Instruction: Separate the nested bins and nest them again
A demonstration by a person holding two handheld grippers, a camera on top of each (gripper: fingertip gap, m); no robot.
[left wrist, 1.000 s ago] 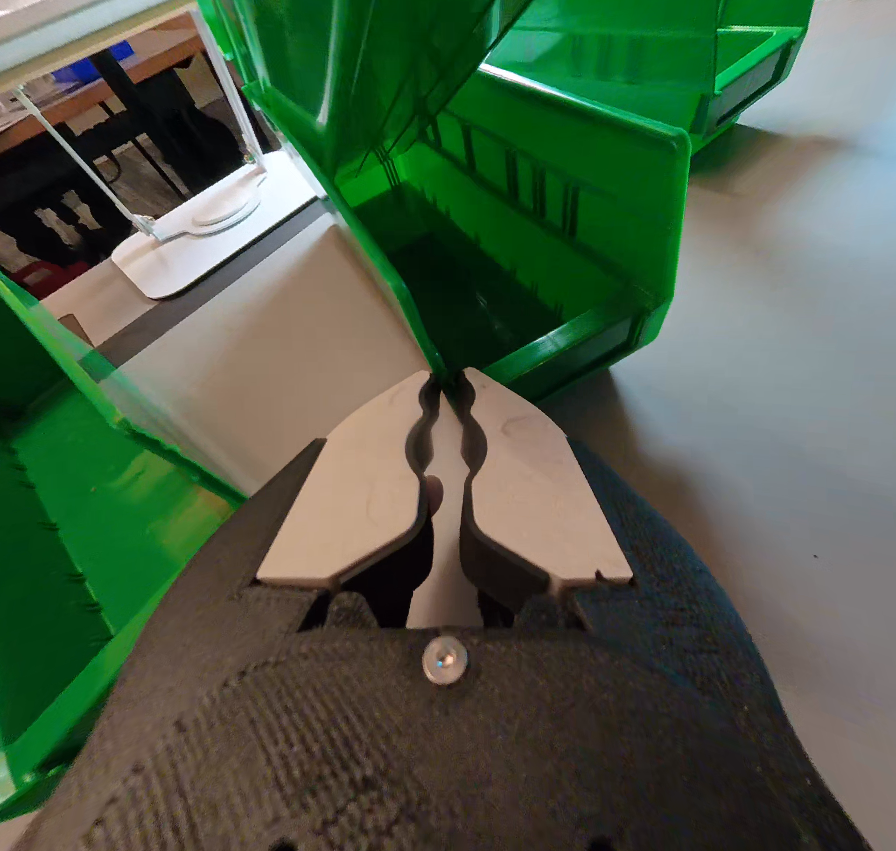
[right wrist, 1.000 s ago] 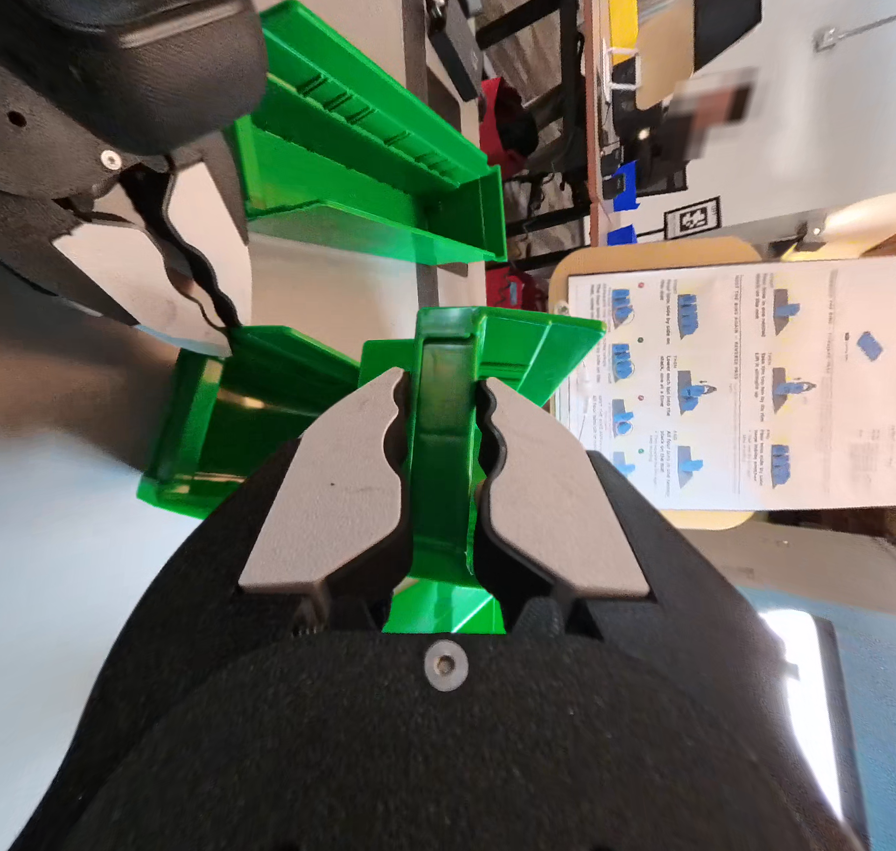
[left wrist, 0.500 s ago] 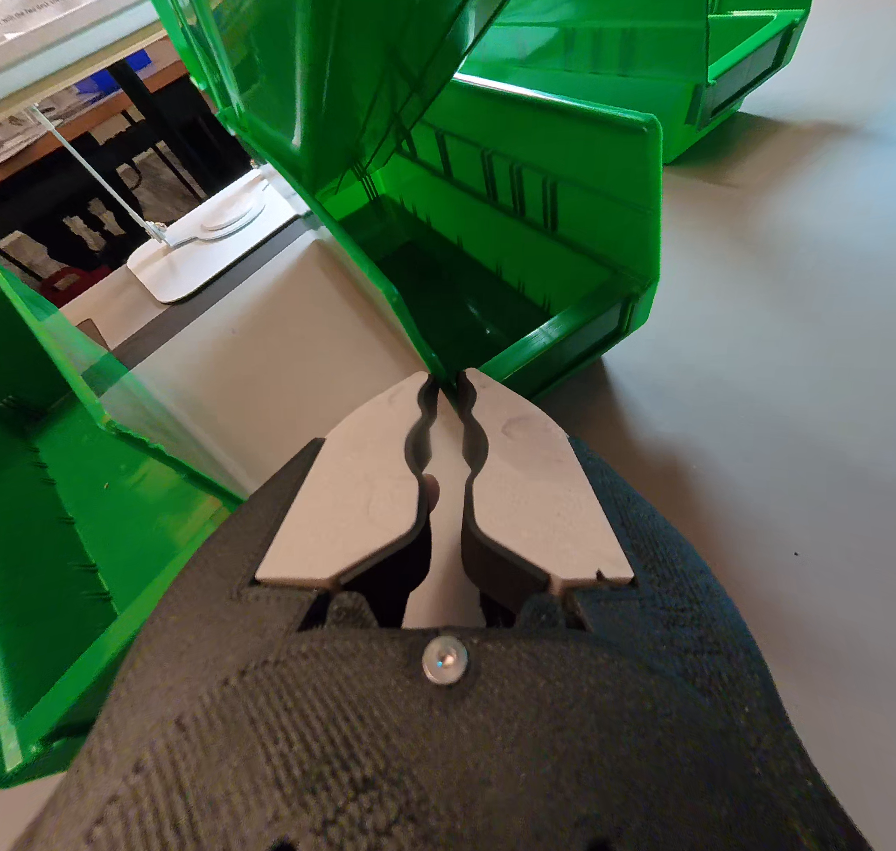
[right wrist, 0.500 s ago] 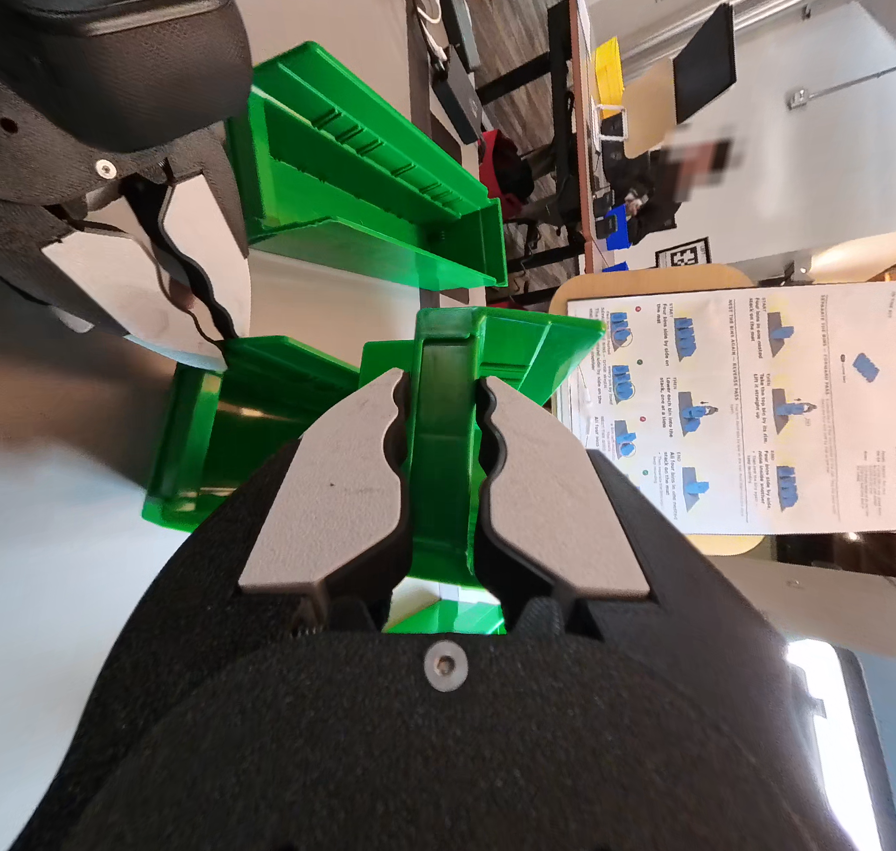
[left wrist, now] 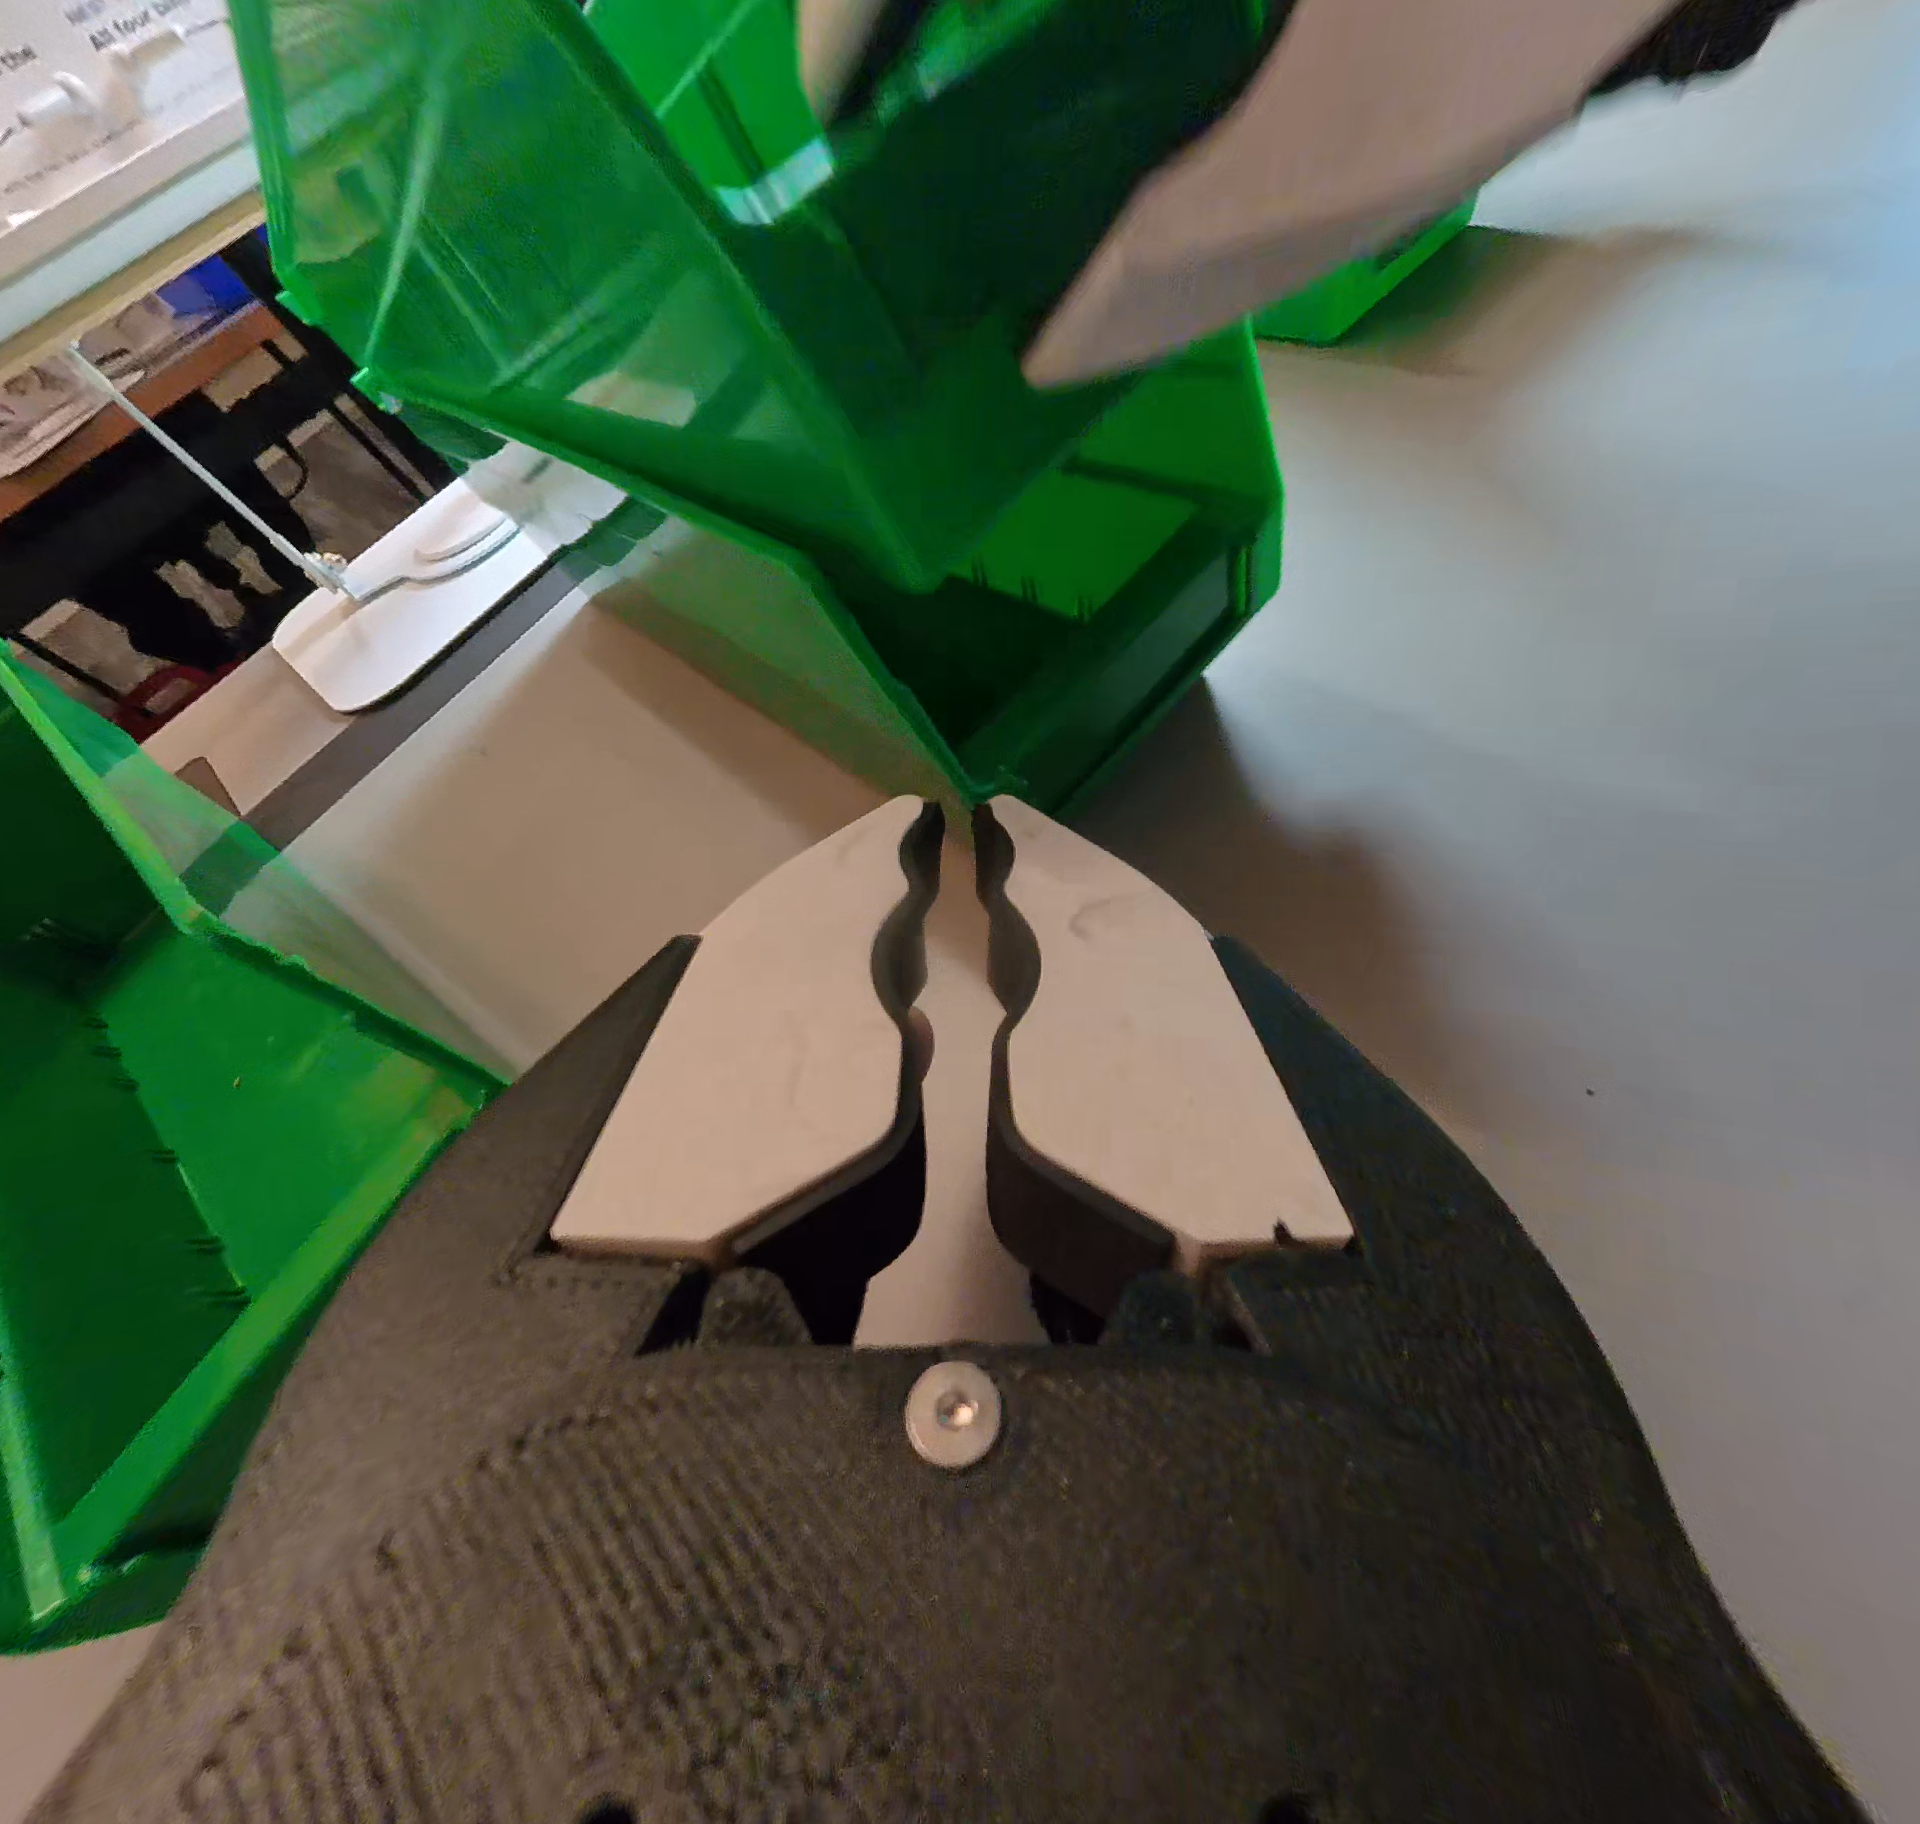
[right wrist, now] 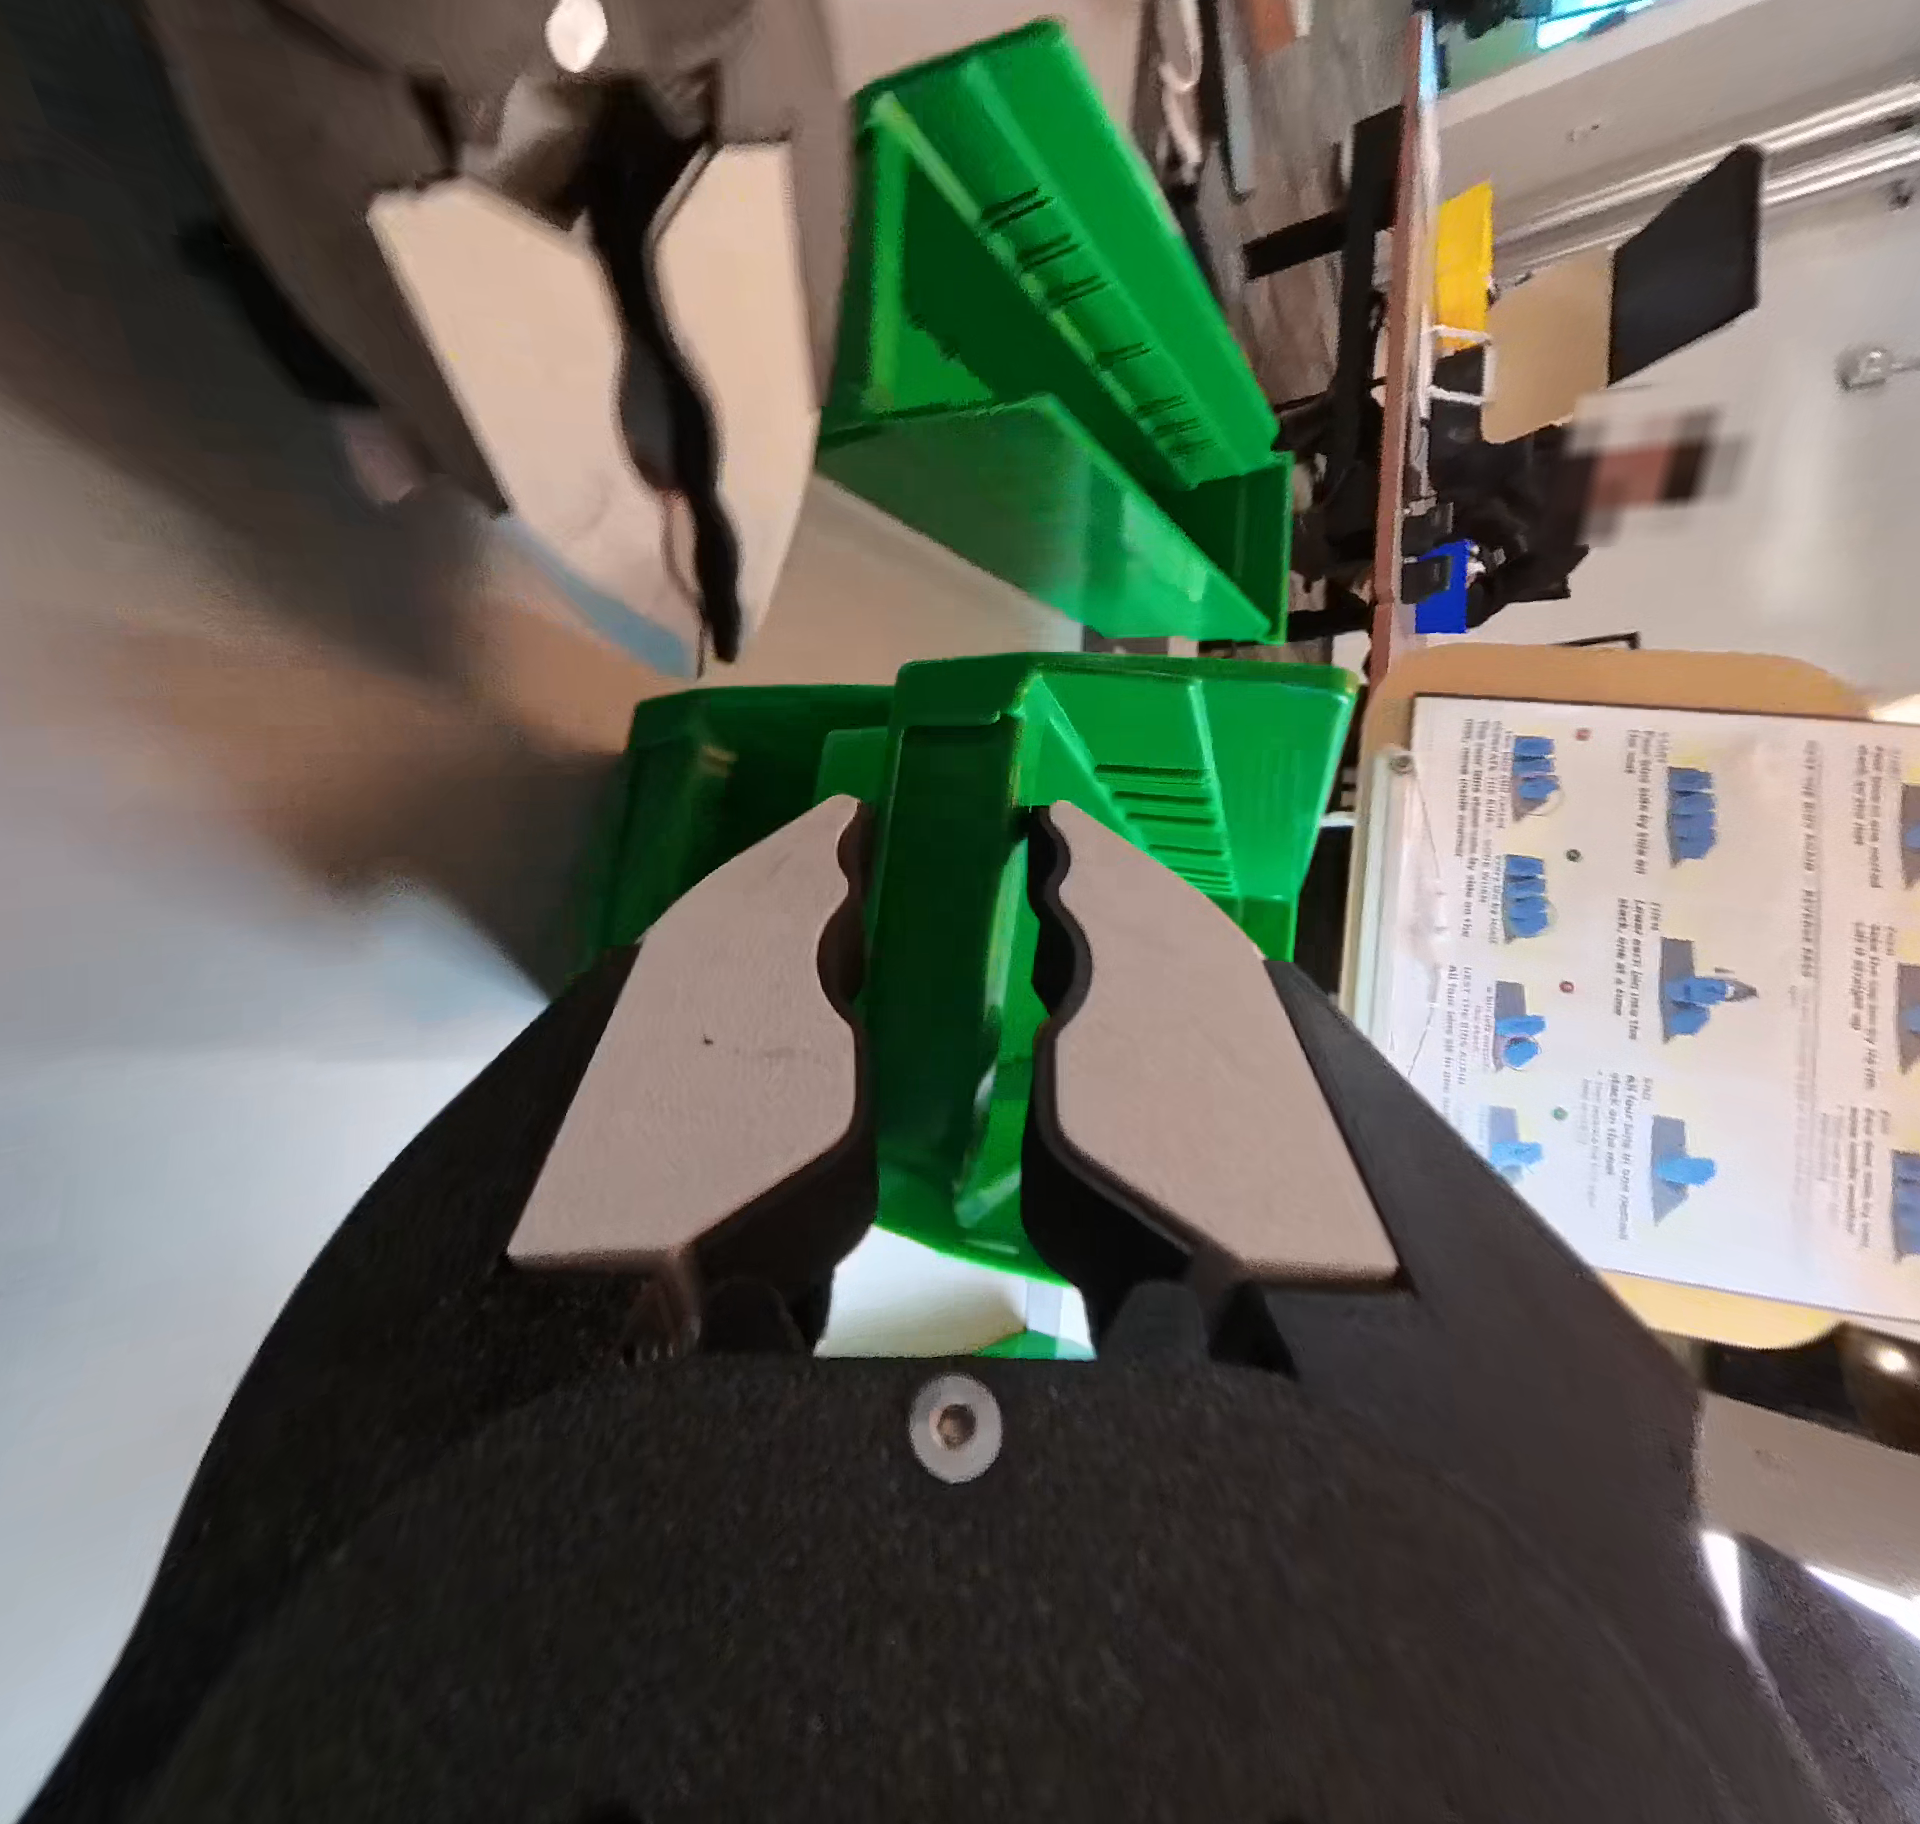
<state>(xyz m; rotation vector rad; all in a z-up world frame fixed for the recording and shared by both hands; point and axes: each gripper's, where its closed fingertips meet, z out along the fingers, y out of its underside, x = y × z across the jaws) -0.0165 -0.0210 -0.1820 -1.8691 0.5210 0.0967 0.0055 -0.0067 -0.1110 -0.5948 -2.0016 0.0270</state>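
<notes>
The right gripper (right wrist: pixel 943 829) is clamped on the thick front lip of a green bin (right wrist: pixel 940 953), its grey fingers (right wrist: pixel 707 1047) pressed against either side of the plastic; this held bin (left wrist: pixel 582 247) hangs tilted above a second green bin (left wrist: pixel 1164 569) that rests on the grey table (left wrist: pixel 1558 735), its lower end dipping into the resting bin's open top, partly nested and not seated; in the left wrist view the right gripper appears blurred at the upper right, over the held bin

The left gripper (left wrist: pixel 958 818) has its jaws nearly closed, only a thin slit between the wavy inner edges; its tips sit at the near corner of the resting bin's rim, touching or just short of it, and whether any plastic is pinched there I cannot tell; in the right wrist view the same gripper (right wrist: pixel 717 631) shows blurred at the upper left, tips pointing down at the resting bin

A third green bin (left wrist: pixel 156 1203) stands at the near left of the left wrist view, open and apart from the pair; another green bin (left wrist: pixel 1340 309) peeks out at the far right behind the held one; a printed instruction sheet (right wrist: pixel 1662 995) on a stand is at the right of the right wrist view, beyond the bins
</notes>
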